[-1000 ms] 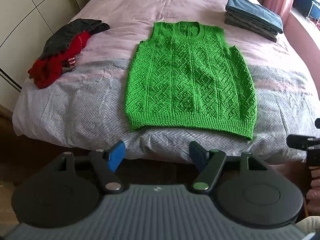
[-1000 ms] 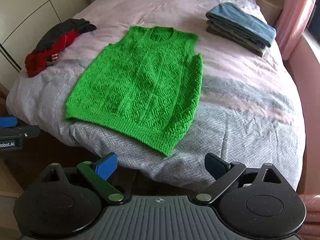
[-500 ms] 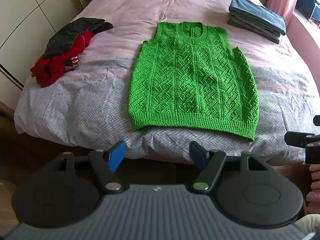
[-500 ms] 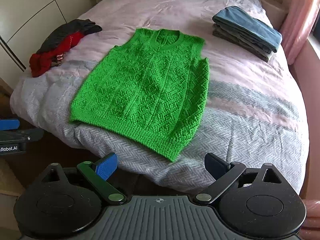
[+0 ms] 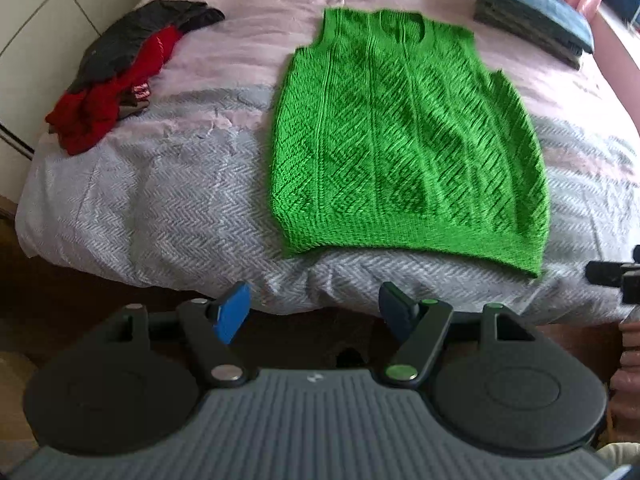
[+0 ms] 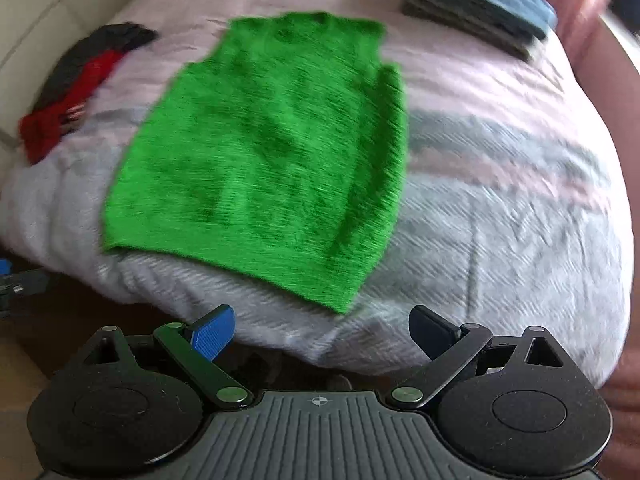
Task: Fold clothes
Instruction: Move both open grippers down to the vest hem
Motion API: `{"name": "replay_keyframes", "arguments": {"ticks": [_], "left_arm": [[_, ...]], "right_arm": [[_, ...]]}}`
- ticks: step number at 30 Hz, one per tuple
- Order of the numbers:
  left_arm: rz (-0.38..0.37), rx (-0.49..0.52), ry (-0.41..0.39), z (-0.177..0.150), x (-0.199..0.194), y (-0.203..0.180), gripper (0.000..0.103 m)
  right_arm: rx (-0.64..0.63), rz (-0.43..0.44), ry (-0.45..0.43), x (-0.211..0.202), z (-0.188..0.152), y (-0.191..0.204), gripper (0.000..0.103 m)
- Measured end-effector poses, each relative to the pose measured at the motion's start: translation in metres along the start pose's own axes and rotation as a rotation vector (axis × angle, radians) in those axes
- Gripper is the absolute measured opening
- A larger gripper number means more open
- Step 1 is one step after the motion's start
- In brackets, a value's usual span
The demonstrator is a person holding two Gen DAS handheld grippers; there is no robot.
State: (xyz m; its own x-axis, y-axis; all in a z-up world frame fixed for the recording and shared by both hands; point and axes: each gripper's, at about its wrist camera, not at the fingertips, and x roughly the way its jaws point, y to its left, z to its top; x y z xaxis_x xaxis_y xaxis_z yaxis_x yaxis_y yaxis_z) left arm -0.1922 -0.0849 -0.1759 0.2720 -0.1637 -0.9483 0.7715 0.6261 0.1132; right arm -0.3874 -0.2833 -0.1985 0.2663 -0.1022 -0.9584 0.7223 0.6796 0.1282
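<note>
A bright green knitted sleeveless vest (image 5: 404,136) (image 6: 272,152) lies flat on the bed, neck away from me, hem near the bed's front edge. My left gripper (image 5: 314,314) hangs open just short of the bed edge, below the hem's left part, with nothing between its blue pads. In the right wrist view my right gripper (image 6: 324,334) is open too, in front of the hem's right corner (image 6: 340,304), touching nothing. The right wrist view is motion-blurred.
A crumpled red and dark grey pile of clothes (image 5: 120,76) (image 6: 72,92) lies at the bed's left. A stack of folded blue and grey garments (image 5: 532,16) (image 6: 476,8) sits at the far right. The bed cover (image 5: 160,208) is grey herringbone and pink. White cabinets stand left.
Both grippers have moved forward toward the bed, so the vest's hem now looms closer and larger. Both stay open. The vest has not moved.
</note>
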Motion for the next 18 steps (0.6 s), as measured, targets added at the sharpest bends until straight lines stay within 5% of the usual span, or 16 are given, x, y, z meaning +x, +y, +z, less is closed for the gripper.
{"name": "replay_keyframes", "arguments": {"ticks": [9,18], "left_arm": [[-0.071,0.071,0.031,0.068,0.054,0.044,0.068],[-0.113,0.16,0.047,0.142,0.102,0.065,0.068]], "right_arm": [[0.228,-0.107,0.035,0.03,0.045,-0.036,0.096],[0.314,-0.148,0.015,0.055,0.09,-0.016,0.096]]}}
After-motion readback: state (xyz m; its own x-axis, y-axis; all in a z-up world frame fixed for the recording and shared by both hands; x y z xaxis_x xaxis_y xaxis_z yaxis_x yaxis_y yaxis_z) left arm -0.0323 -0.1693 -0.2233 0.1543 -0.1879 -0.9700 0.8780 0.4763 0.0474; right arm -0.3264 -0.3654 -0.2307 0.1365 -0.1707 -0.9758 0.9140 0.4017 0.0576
